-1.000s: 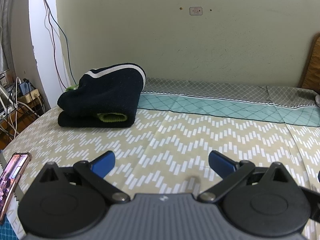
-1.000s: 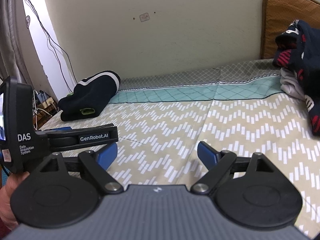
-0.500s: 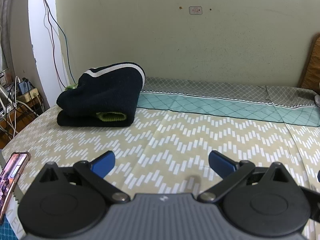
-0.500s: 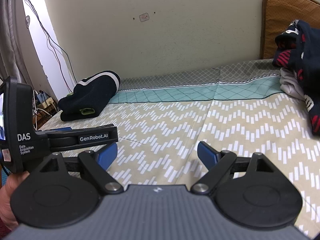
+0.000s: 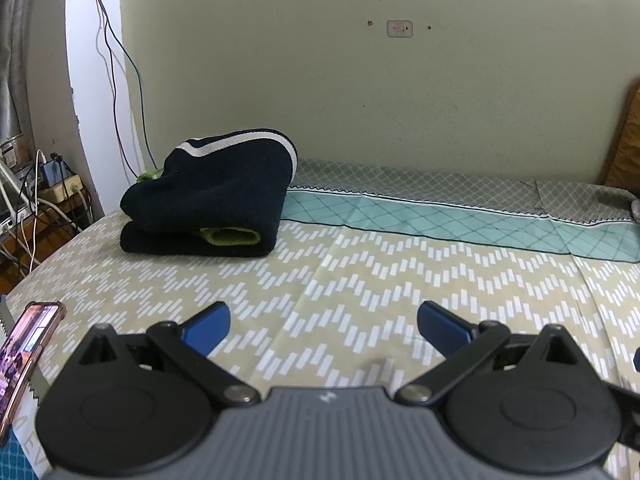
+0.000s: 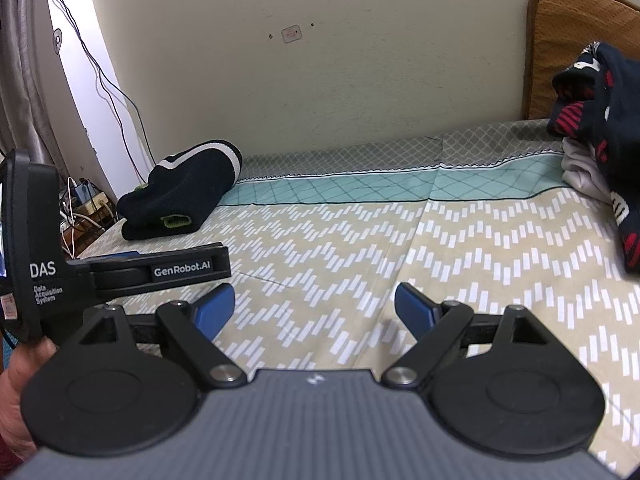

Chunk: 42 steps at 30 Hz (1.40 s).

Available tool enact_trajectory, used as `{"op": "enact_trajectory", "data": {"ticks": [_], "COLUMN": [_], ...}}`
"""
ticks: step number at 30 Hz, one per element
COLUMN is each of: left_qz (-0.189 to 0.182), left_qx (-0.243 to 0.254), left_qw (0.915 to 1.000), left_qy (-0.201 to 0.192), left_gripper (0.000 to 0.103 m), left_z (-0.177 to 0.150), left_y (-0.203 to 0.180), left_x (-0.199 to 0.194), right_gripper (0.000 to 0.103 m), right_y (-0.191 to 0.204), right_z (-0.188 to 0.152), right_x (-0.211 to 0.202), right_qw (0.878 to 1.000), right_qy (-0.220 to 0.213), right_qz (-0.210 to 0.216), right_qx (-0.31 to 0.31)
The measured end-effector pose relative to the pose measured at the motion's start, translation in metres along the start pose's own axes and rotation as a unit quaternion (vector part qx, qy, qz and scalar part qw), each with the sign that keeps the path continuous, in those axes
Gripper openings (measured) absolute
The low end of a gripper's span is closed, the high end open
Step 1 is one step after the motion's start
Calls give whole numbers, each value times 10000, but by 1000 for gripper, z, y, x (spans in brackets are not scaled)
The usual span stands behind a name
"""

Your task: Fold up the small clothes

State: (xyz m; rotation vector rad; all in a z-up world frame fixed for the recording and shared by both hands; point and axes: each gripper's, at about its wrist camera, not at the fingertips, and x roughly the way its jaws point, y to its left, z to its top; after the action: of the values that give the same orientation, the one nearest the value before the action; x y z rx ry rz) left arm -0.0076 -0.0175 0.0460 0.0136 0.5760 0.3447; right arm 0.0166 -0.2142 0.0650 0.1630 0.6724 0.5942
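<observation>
A folded dark navy garment (image 5: 208,204) with a white stripe and a green cuff lies at the far left of the bed (image 5: 360,280); the right wrist view shows it too (image 6: 180,196). A heap of unfolded clothes (image 6: 600,148), navy with red and some white, sits at the far right by the headboard. My left gripper (image 5: 324,320) hovers open over the bare sheet, nothing between its blue pads. My right gripper (image 6: 314,306) is open as well, over the sheet's middle. The left gripper's body (image 6: 120,272) shows at the left of the right wrist view.
A phone (image 5: 24,344) lies at the bed's near left corner. Cables and a power strip (image 5: 44,188) crowd the floor left of the bed. A brown headboard (image 6: 576,40) stands at the right, a pale wall (image 5: 400,100) behind. A hand (image 6: 12,392) holds the left gripper.
</observation>
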Motion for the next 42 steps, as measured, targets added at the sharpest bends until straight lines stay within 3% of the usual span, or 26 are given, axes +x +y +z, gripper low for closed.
{"op": "enact_trajectory", "data": {"ticks": [29, 42], "left_qz": [-234, -881], "left_qx": [44, 220], "left_qw": [9997, 9958], "left_qy": [-50, -75], "left_gripper": [103, 103], "left_z": [-1, 4], "left_y": [0, -13], "left_x": [-4, -9], "right_gripper": [89, 89], "right_y": [-1, -9], "right_z": [1, 2], "right_x": [1, -9], "right_qw": [10000, 9991], "right_qy": [14, -286], "right_qz": [-2, -247], "right_qx": [16, 195]}}
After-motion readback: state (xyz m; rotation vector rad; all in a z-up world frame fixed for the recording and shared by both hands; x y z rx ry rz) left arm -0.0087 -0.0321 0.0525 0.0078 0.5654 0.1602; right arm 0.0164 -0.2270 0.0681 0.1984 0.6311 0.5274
